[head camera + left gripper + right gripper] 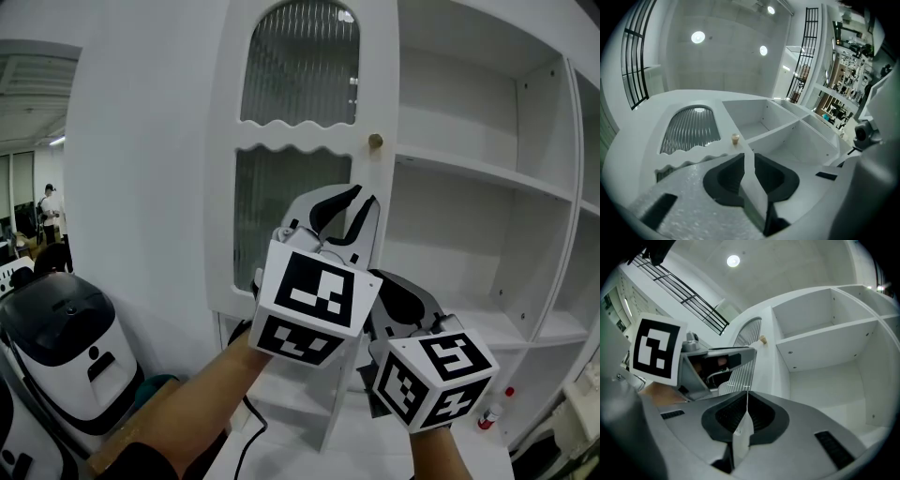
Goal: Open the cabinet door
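Standing swung open at frame centre, the white cabinet door (220, 141) shows arched ribbed glass (300, 61) with scalloped trim and a small round brass knob (375, 142). The left gripper (749, 159) has its jaws slightly apart, the door's edge between them. The right gripper (746, 397) has its jaws pressed together, empty.

A plain white wall (141, 141) is rising on the left, next to a tall white cabinet (478, 172) whose open shelves are running across its right side. Round ceiling lights (698, 37) are glowing in a pale grey ceiling, with black barred grilles (635, 65) showing on either side. At lower left a white-and-black machine (66, 347) is sitting low, and beyond it a lit room is opening out, where a person (49, 211) is standing far off.
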A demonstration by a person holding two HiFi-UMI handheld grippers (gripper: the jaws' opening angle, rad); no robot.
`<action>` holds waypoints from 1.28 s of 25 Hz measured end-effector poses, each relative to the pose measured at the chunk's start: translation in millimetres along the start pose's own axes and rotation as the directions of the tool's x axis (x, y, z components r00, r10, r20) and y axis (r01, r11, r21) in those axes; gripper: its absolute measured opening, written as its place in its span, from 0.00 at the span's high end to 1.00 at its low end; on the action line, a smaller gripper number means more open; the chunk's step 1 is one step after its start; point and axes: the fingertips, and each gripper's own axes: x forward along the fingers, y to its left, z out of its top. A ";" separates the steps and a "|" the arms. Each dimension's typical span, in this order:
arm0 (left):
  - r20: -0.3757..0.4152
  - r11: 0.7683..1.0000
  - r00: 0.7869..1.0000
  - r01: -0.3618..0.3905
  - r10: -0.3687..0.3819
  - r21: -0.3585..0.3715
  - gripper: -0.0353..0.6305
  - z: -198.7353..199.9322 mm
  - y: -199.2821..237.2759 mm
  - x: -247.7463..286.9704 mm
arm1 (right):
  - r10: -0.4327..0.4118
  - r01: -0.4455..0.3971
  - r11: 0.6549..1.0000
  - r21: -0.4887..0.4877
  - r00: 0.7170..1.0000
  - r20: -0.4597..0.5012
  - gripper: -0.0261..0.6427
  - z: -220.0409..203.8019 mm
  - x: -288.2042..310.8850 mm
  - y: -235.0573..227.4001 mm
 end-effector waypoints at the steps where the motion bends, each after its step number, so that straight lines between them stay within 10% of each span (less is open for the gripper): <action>1: 0.011 1.000 1.000 -0.006 0.006 0.006 0.85 2.1 2.9 2.2 | 0.000 0.000 1.000 0.000 1.000 -0.001 0.93 -2.1 0.4 -0.2; 18: 0.069 0.994 0.997 -0.038 0.031 0.104 0.71 20.7 28.3 55.3 | -0.038 0.039 0.999 0.031 0.998 -0.045 0.93 -33.6 0.8 -14.4; 32: 0.071 0.993 0.995 -0.075 0.069 0.086 0.82 22.0 34.0 66.2 | -0.058 0.062 0.997 0.037 0.993 -0.100 0.93 -57.1 -4.7 -22.2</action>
